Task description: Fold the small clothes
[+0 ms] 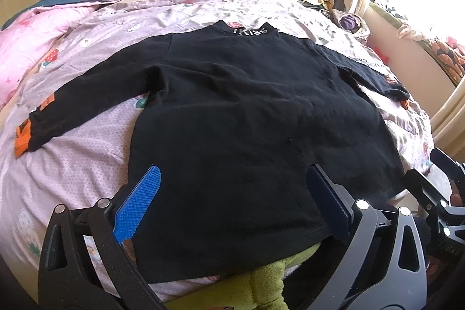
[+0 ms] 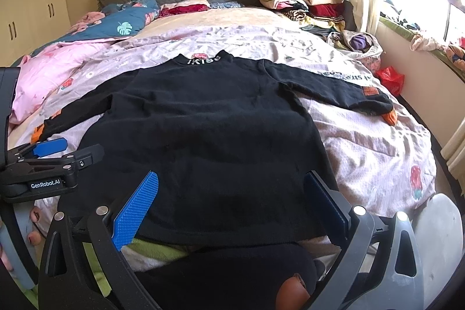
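**Left wrist view: top laid flat, both tongs wide, nothing gripped yet**

Left wrist view shows the black top (image 1: pixel 232 112) spread face-down on the pink bedsheet (image 1: pixel 87 159), collar away from us, both sleeves out to the sides. Left gripper (image 1: pixel 232 199) hangs over the near hem, jaws wide apart, nothing between them. Right gripper (image 2: pixel 229 202) is the same: wide, empty, over the hem nearer the right side. No fold made so far, by the look of it.

Risks I'd flag from here:
- Sheet is rumpled and soft. A low pinch at the hem could take sheet along with the top, and the fold would drag the bedding.
- Green fleece (image 1: pixel 267 278) sits under or against the near hem; can't tell which. Could get caught in the same pinch.
- Left sleeve (image 1: pixel 75 103) runs toward the bed's edge, and its orange cuff tab (image 1: pixel 22 140) is close to it. Pulling the body sideways could slide it off.
- Black on black: hem edge is hard to read, so an uneven grab means a skewed fold.
- The grippers sit near each other; crossing paths could clash.
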A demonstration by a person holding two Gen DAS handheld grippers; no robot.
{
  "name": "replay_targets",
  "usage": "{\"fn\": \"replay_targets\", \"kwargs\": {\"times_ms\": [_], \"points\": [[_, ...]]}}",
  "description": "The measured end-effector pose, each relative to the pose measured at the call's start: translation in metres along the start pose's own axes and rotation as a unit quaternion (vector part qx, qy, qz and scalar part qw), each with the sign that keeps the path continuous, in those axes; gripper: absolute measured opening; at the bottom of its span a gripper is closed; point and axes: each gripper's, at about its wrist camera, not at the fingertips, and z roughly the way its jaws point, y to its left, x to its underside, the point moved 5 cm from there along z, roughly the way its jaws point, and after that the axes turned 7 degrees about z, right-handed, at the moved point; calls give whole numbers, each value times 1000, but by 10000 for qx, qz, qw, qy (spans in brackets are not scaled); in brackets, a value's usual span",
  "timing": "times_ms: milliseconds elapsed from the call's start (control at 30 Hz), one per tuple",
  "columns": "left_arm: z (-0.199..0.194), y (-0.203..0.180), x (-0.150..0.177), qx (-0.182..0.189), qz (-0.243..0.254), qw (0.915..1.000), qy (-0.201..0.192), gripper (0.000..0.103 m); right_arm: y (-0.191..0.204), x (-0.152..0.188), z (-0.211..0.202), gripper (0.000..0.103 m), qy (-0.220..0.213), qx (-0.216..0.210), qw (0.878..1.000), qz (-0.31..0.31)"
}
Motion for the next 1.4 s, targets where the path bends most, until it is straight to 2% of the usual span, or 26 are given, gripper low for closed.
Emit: {"fn": "replay_targets", "kwargs": {"times_ms": [533, 1100, 1400], "points": [[1, 22, -16, -223, -89, 9997, -59, 94, 14, -35, 8, 99, -24, -226, 9997, -52], [-2, 46, -67, -487, -163, 9981, -334, 94, 43, -87, 19, 99, -181, -478, 9986, -166], [3, 50, -98, -482, -180, 9978, -420, 94, 47, -122, 25, 99, -305, -576, 9979, -62]]}}
